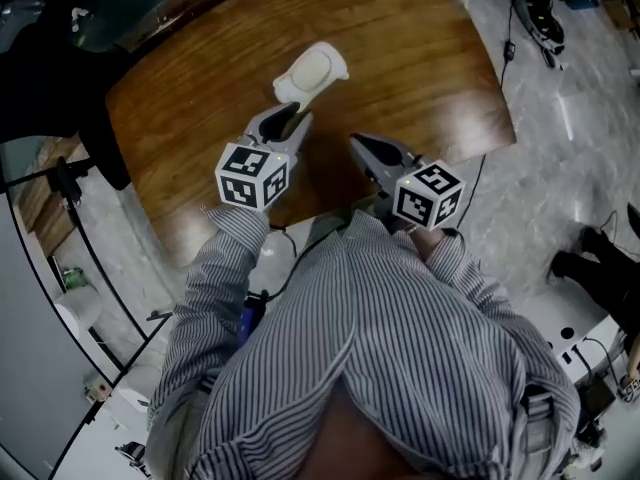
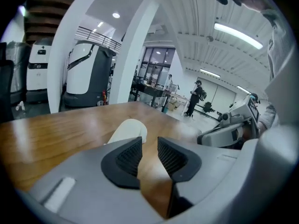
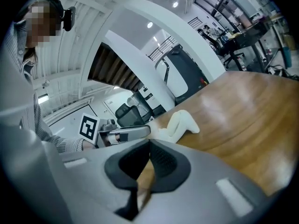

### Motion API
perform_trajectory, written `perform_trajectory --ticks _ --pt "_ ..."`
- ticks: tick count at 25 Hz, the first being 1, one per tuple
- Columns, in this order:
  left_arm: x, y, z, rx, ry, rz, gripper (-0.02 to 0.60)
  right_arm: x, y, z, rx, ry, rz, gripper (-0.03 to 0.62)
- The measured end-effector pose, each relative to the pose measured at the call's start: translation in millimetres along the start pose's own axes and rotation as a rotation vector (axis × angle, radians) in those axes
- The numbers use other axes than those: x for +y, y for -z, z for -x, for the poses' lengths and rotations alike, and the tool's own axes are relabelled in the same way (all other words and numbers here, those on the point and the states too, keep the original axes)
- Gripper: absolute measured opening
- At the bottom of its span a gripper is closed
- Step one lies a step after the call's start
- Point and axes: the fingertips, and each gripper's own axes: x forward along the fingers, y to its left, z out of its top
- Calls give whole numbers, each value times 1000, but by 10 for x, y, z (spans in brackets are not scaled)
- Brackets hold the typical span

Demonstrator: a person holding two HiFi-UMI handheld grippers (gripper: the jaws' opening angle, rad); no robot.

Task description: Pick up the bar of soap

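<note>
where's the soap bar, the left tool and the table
soap bar (image 1: pixel 313 72), head view, middle of its cream top
left tool (image 2: pixel 149 146), left gripper view, gap between its jaw tips
table (image 1: pixel 420 43), head view, bare wood near its far edge

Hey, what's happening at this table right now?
A person holds a gripper in each hand over a wooden table. The left gripper points at a cream bar of soap lying there, jaws a little apart, the soap just ahead of them, not between. The right gripper hangs beside it, jaws together, empty. The soap is not yet picked up.
</note>
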Motion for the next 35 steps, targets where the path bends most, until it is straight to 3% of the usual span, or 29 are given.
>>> perform_trajectory --ticks 4,13,22,35 --pt "135 11 -221 99 10 -67 206 -119 -73 -69 -2 -3 -18 3" --pt "377 125 -589 245 27 -107 305 -412 -119 -103 -8 16 -98 3" --pt "479 134 -843 350 51 -251 330 -527 -153 -144 -32 11 -142 3" --pt "500 187 -915 454 142 -308 311 -599 -117 -63 -43 42 -163 3"
